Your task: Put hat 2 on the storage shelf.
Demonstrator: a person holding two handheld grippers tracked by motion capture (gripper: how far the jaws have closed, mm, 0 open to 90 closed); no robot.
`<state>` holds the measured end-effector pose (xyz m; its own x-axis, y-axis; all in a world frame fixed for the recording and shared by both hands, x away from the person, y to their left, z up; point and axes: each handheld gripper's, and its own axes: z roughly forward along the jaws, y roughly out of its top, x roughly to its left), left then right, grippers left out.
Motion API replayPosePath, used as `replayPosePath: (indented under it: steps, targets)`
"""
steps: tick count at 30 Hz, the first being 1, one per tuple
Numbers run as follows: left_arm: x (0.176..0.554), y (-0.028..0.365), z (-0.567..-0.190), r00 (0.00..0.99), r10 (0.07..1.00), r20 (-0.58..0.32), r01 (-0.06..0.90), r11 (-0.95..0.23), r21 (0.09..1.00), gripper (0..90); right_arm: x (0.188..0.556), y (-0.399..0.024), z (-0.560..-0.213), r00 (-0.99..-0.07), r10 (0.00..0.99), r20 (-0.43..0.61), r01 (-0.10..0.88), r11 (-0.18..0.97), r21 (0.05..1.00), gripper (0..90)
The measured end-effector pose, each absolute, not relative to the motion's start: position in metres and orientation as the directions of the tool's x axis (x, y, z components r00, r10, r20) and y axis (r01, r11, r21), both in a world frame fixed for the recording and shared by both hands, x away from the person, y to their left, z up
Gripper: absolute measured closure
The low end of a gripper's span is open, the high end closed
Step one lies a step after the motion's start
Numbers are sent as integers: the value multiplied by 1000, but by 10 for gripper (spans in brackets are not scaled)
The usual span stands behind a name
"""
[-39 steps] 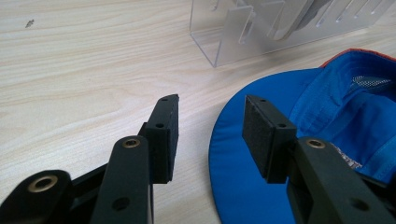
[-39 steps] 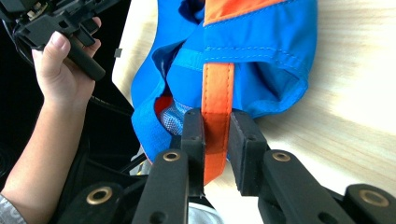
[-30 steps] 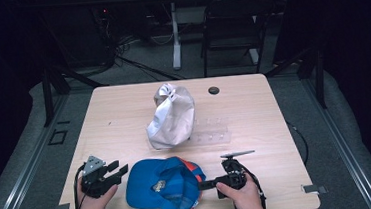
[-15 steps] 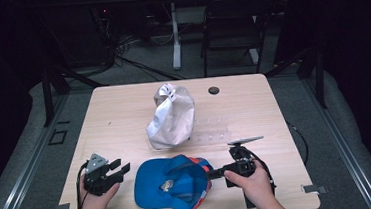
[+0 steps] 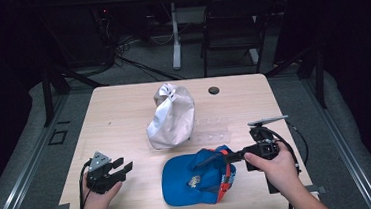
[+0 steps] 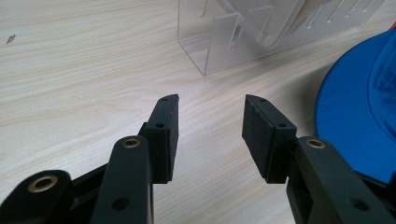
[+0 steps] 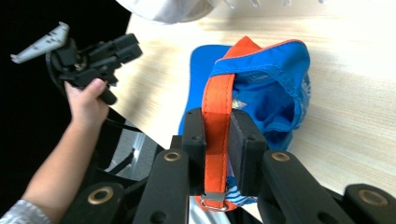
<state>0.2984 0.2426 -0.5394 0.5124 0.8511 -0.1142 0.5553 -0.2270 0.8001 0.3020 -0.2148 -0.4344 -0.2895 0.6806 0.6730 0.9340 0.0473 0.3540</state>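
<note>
Right gripper (image 7: 217, 135) clamping orange strap (image 7: 217, 116) of blue cap (image 5: 196, 176), lying near table's (image 5: 124, 114) front edge. Left gripper (image 6: 210, 128) hovering wide open, empty, near front-left corner.

Right gripper (image 7: 217, 135) pinches blue cap's (image 7: 275, 79) orange strap (image 7: 215, 107).

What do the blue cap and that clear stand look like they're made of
Blue cap: looks like matte woven fabric, with visible stitching and an orange webbing strap ending in a metal-looking clasp. Clear stand: likely glossy acrylic, transparent, with bright cut edges.
</note>
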Motion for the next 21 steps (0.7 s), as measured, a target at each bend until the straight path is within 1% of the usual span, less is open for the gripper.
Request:
replayPosePath:
  steps: [3, 4, 6, 7, 11, 12, 13, 14, 18, 21]
  targets:
    - [298, 242, -539, 513, 851, -114, 555, -227, 800, 566, 303, -216, -432, -278, 659, 699, 937, 26, 348, 777]
    - [298, 242, -539, 514, 851, -110, 555, -232, 799, 567, 304, -218, -431, -268, 630, 729, 942, 11, 337, 777]
    - [298, 242, -539, 514, 851, -110, 553, -231, 801, 568, 305, -218, -430, -269, 616, 740, 942, 10, 334, 777]
    - [298, 242, -539, 513, 852, -109, 555, -232, 799, 569, 307, -219, -428, -264, 589, 764, 945, -2, 328, 777]
    - [298, 242, -539, 512, 852, -110, 557, -231, 798, 569, 311, -219, -424, -247, 534, 809, 952, -24, 306, 777]
    - [298, 242, -539, 512, 852, -110, 556, -231, 798, 569, 311, -219, -424, -247, 534, 809, 952, -24, 306, 777]
    - [298, 242, -540, 512, 852, -111, 555, -229, 800, 569, 313, -218, -421, -238, 504, 830, 954, -40, 298, 778]
    - [298, 242, -540, 512, 852, -111, 555, -229, 800, 569, 313, -218, -421, -238, 504, 830, 954, -40, 298, 778]
    - [298, 242, -539, 512, 852, -111, 554, -229, 800, 569, 320, -215, -412, -221, 432, 874, 961, -56, 271, 778]
    - [298, 242, -539, 512, 852, -110, 554, -229, 800, 569, 322, -212, -408, -208, 411, 887, 963, -70, 259, 778]
